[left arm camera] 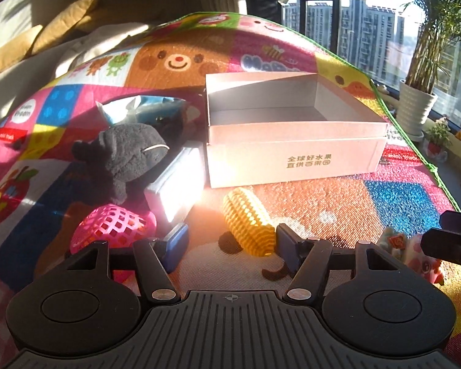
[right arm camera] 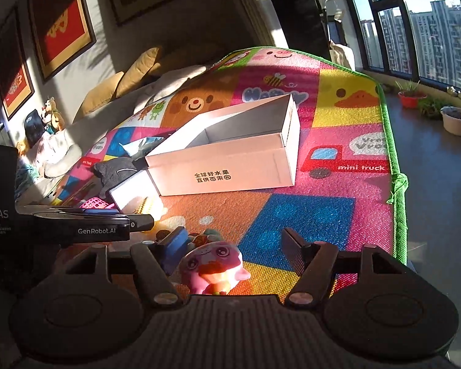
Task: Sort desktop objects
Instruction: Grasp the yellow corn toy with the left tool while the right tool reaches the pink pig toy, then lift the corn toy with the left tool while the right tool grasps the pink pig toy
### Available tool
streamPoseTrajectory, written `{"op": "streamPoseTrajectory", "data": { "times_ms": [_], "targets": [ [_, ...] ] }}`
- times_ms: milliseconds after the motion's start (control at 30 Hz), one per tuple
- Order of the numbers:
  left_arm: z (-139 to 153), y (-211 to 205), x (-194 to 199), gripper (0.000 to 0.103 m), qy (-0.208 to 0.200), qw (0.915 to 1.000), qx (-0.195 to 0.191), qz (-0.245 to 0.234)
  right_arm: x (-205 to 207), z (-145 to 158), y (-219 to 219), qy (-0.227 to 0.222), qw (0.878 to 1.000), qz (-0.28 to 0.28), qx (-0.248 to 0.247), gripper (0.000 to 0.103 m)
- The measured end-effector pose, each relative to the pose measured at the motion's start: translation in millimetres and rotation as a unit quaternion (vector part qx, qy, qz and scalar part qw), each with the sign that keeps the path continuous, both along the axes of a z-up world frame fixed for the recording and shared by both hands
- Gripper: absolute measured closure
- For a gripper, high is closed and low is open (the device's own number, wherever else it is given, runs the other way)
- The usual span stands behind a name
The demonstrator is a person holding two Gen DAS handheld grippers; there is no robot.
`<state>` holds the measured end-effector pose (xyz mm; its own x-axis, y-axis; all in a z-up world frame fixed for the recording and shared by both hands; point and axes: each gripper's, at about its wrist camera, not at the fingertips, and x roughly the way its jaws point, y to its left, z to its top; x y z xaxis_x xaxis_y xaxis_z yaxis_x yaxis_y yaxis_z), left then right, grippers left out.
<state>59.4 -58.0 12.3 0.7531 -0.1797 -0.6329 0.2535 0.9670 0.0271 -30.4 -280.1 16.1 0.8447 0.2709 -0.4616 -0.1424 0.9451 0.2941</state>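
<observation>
The yellow knitted corn toy [left arm camera: 248,220] lies on the colourful play mat [left arm camera: 338,203], just before the open white cardboard box [left arm camera: 295,153]. It looks light and soft, so I would take it across its ribbed middle. My left tool [left arm camera: 229,243] stands released around it, not pressing. My right tool [right arm camera: 230,246] is released too, with the small pink plastic figure [right arm camera: 213,266] between its fingers. Strong low sun comes in from the window.

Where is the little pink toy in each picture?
Left wrist view: the pink toy lies at the far right edge, near the bottom, beside the right gripper.
Right wrist view: the pink toy sits low in the middle, between the right gripper's open jaws.
Shared landmark: the white box with printed writing.
</observation>
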Motion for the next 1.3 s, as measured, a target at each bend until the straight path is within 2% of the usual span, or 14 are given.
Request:
{"op": "streamPoseTrajectory", "data": {
  "times_ms": [133, 233, 333, 433, 533, 567, 633, 700, 767, 833, 967, 1133, 1200, 1300],
  "targets": [
    [0, -13, 5, 0.049, -0.008, 0.9998, 0.004, -0.017, 0, 0, 0, -0.005, 1.0, -0.006, 0.001, 0.026],
    [-3, -23, 5, 0.067, -0.023, 0.9988, 0.031, -0.032, -1, 0, 1, -0.011, 1.0, -0.009, -0.003, 0.023],
    [-4, -23, -2, 0.067, -0.032, 0.9973, 0.053, -0.04, -3, 0, 2, -0.019, 1.0, -0.012, -0.005, 0.019],
    [1, -15, -19, 0.068, -0.032, 0.9963, 0.057, -0.056, -4, 0, 2, -0.022, 1.0, -0.013, -0.005, 0.015],
    [12, 5, -41, 0.067, 0.024, 0.9955, 0.014, -0.091, -3, 0, 2, -0.018, 1.0, -0.016, -0.005, 0.015],
    [15, 13, -50, 0.066, 0.054, 0.9925, -0.005, -0.109, -3, 0, 2, -0.02, 1.0, -0.016, -0.006, 0.015],
    [25, 28, -66, 0.061, 0.076, 0.9904, -0.018, -0.114, -5, 0, 2, -0.025, 0.999, -0.018, -0.008, 0.013],
    [37, 41, -79, 0.027, 0.066, 0.992, -0.016, -0.107, -8, 0, 4, -0.034, 0.999, -0.021, -0.011, 0.012],
    [54, 55, -90, 0.009, 0.037, 0.9957, -0.013, -0.084, -10, 1, 4, -0.041, 0.999, -0.022, -0.012, 0.009],
    [65, 65, -93, 0.006, 0.024, 0.9973, -0.023, -0.065, -9, 1, 4, -0.04, 0.999, -0.021, -0.014, 0.008],
    [78, 85, -83, 0.0, 0.04, 0.9941, -0.094, -0.037, -9, 1, 4, -0.039, 0.999, -0.021, -0.014, 0.007],
    [62, 94, -76, 0.0, 0.046, 0.9869, -0.155, -0.007, -9, 1, 4, -0.039, 0.999, -0.021, -0.014, 0.005],
    [52, 86, -83, 0.0, 0.034, 0.9888, -0.145, -0.01, -8, 1, 4, -0.038, 0.999, -0.02, -0.014, 0.004],
    [33, 57, -90, 0.0, 0.062, 0.9924, -0.091, -0.055, -8, 1, 4, -0.036, 0.999, -0.02, -0.016, 0.004]
  ]
}}
